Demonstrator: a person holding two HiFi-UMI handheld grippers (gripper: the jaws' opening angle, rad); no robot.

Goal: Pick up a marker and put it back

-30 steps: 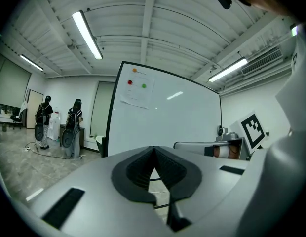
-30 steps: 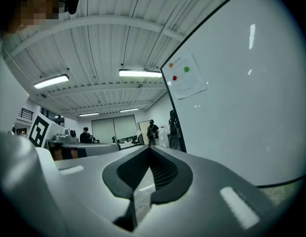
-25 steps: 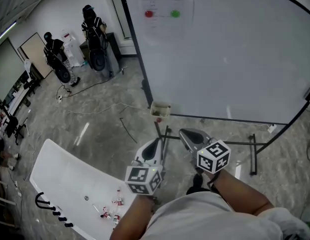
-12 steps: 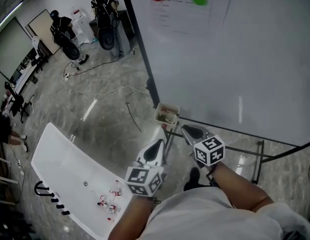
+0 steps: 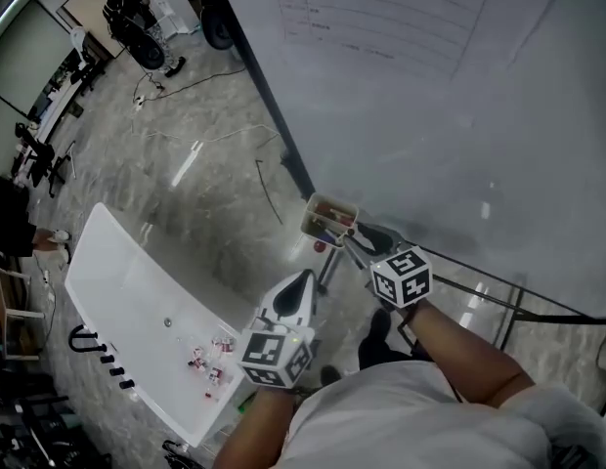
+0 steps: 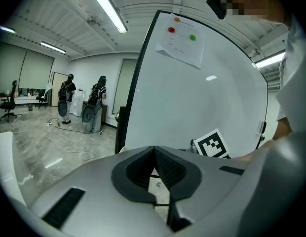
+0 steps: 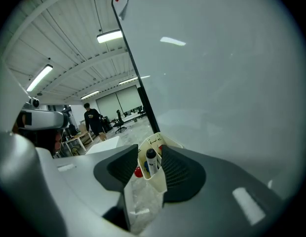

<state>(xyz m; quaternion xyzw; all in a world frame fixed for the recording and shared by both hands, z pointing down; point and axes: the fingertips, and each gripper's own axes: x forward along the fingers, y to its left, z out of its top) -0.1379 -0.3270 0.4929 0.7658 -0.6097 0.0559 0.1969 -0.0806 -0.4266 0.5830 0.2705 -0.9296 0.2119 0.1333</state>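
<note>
A small cream marker holder [image 5: 329, 219] hangs at the whiteboard's lower left corner. In the right gripper view the holder [image 7: 155, 177] shows a black-capped marker [image 7: 151, 161] standing inside and a red piece [image 7: 138, 172] beside it. My right gripper [image 5: 354, 236] has its tips just short of the holder. Its jaws have just been opening and now stand open [image 7: 149, 150], with the holder showing beyond the gap and nothing pressed between the pads. My left gripper [image 5: 301, 289] hangs lower and to the left, away from the holder. It [image 6: 154, 150] is shut on nothing.
The whiteboard [image 5: 430, 96] fills the upper right, with a printed sheet [image 5: 381, 8] on it and its stand's bar [image 5: 498, 301] below. A white table [image 5: 127, 301] with small items [image 5: 210, 364] lies at the left. Cables [image 5: 205, 135] cross the floor, and people [image 5: 137, 18] stand far off.
Both grippers have come forward and down toward the board's lower left corner. The right gripper's tips now reach the marker holder, and the left one trails behind.
</note>
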